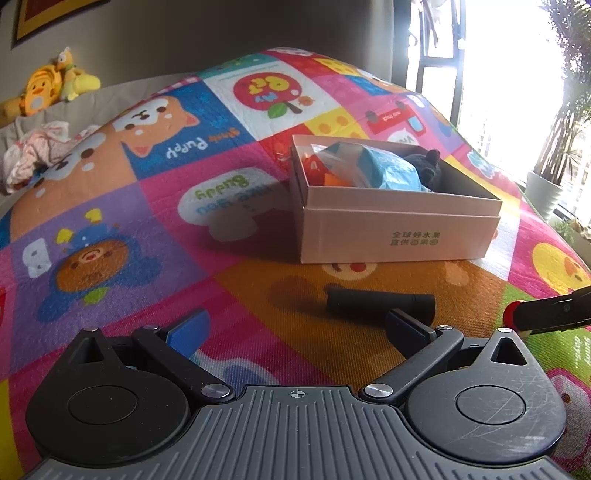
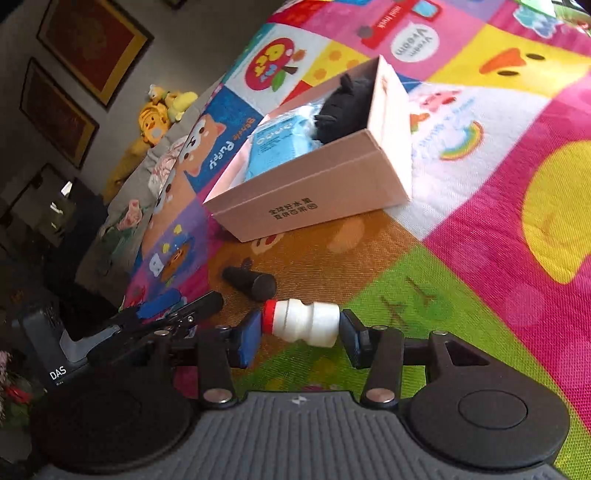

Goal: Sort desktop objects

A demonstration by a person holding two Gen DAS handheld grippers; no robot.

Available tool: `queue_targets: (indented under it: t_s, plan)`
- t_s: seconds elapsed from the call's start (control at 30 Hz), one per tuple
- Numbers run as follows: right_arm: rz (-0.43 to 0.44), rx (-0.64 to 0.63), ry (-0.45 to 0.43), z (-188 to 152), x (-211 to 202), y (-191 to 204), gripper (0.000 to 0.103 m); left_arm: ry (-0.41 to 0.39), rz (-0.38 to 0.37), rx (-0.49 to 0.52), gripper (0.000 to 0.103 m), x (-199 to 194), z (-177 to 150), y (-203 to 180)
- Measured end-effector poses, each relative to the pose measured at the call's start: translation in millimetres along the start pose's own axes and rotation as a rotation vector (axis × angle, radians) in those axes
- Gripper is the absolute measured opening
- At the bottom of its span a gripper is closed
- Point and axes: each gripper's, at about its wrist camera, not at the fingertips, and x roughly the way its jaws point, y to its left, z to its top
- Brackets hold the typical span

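White bottle (image 2: 303,324), right hand-held gripper (image 2: 297,334) clamped endwise

We see a bright patchwork play mat (image 1: 229,206) with cartoon animals covering the whole work surface. Behind it stands a dull grey wall (image 1: 207,33) with framed pictures (image 2: 92,40) in gold borders. Yellow plush toys (image 1: 48,88) sit against that wall beside crumpled cloth (image 1: 37,155). To the right, a tall window (image 1: 491,66) lets in glaring daylight, with a potted plant (image 1: 554,155) beside it.
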Motion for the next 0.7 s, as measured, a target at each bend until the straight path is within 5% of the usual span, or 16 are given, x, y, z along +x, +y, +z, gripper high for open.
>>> queue_targets:
  t_s: [0.2, 0.4, 0.5, 0.53, 0.57, 0.7]
  plan:
    - [-0.164, -0.105, -0.131, -6.9, -13.7, 1.4, 0.060, 0.012, -0.034, 0.083, 0.103, 2.2, 1.9, -10.3]
    - [-0.165, -0.089, -0.186, -9.8, -18.5, -8.8, 0.067, 0.062, -0.163, 0.157, 0.103, 18.4, 9.2, -42.6]
    - [-0.188, -0.110, -0.199, -10.6, -19.0, -6.1, 0.076, 0.067, -0.111, 0.190, 0.103, 28.2, 11.7, -54.0]
    - [-0.198, -0.117, -0.205, -11.0, -18.4, -4.4, 0.081, 0.062, -0.105, 0.183, 0.100, 28.8, 12.5, -52.4]
    - [-0.204, -0.124, -0.211, -11.6, -18.4, -3.1, 0.083, 0.060, -0.107, 0.178, 0.083, 28.2, 12.7, -50.4]
    - [-0.201, -0.155, -0.222, -13.9, -18.8, 1.7, 0.085, 0.069, -0.101, 0.163, 0.079, 17.7, 6.4, -37.5]
